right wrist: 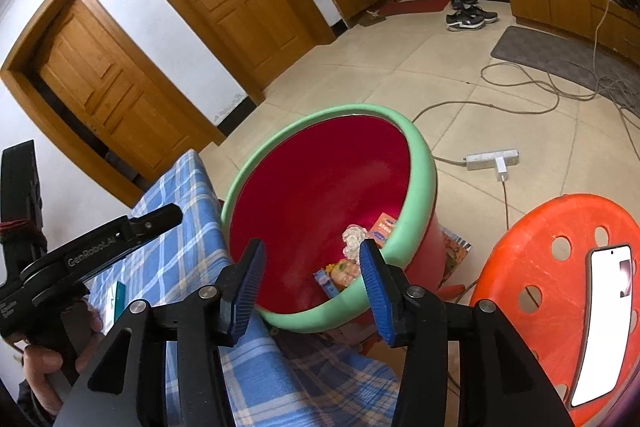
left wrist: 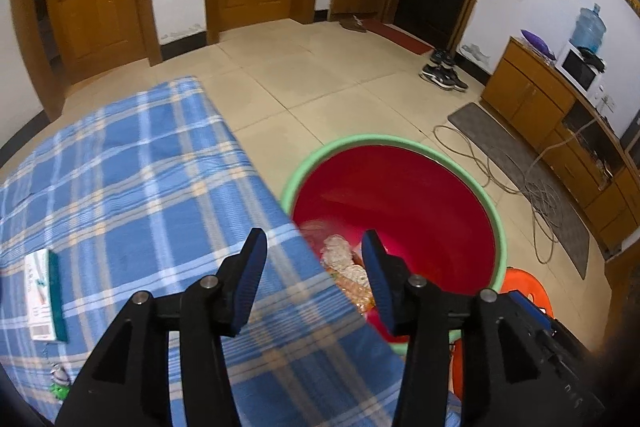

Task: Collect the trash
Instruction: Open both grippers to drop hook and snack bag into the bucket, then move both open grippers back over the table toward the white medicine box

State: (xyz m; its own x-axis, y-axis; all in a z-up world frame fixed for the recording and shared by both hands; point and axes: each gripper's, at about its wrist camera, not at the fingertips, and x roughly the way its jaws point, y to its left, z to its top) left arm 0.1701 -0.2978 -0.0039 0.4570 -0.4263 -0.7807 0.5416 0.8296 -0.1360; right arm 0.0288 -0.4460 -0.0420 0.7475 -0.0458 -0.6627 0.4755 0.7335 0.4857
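A red bin with a green rim (left wrist: pixel 400 143) (right wrist: pixel 416 163) stands on the floor beside the table with the blue plaid cloth (left wrist: pixel 132 179) (right wrist: pixel 176 251). Crumpled tissue (left wrist: pixel 338 251) (right wrist: pixel 354 239) and snack wrappers (right wrist: pixel 384 227) lie at its bottom. A white and green box (left wrist: pixel 42 295) (right wrist: pixel 116 301) lies on the cloth at the left. My left gripper (left wrist: pixel 314 281) is open and empty, over the table edge and the bin. My right gripper (right wrist: pixel 310 285) is open and empty, just above the bin's near rim. The left gripper's body (right wrist: pixel 96 247) shows in the right wrist view.
An orange plastic stool (right wrist: pixel 560 267) (left wrist: pixel 528 287) with a phone (right wrist: pixel 600 323) on it stands right of the bin. Cables (right wrist: pixel 520 95) and a power strip (right wrist: pixel 492 159) lie on the tiled floor. Shoes (left wrist: pixel 442 75), a grey mat (left wrist: pixel 520 167) and wooden cabinets (left wrist: pixel 532 95) are further right.
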